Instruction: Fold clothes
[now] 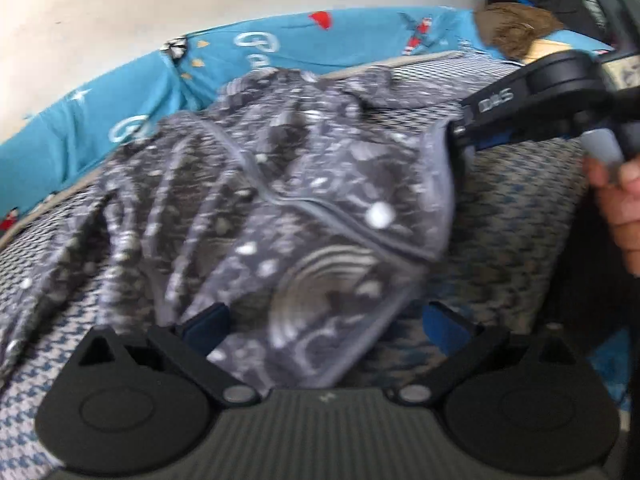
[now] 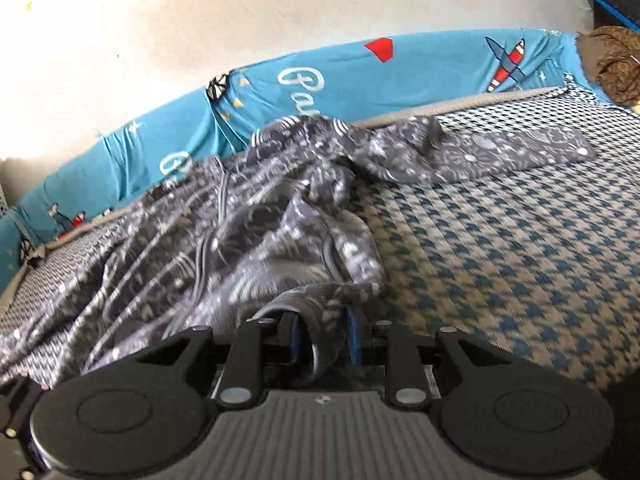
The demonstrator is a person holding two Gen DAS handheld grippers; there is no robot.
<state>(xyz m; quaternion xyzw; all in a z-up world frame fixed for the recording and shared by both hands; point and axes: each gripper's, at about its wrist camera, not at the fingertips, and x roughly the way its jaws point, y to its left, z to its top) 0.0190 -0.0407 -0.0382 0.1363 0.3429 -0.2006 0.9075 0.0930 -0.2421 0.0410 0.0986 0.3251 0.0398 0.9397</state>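
Observation:
A crumpled grey garment with white dots and arc prints lies on a blue-and-beige houndstooth mat. My left gripper is open, its fingers wide apart, and a fold of the garment hangs between them. In the right wrist view my right gripper is shut on the garment, pinching a bunched edge. From the left wrist view the right gripper shows at the garment's right edge, held by a hand. One part of the garment stretches flat toward the far right.
A blue sheet printed with planes and white script runs along the mat's far edge, below a white wall. A brown bundle sits at the far right corner. Bare mat spreads to the right of the garment.

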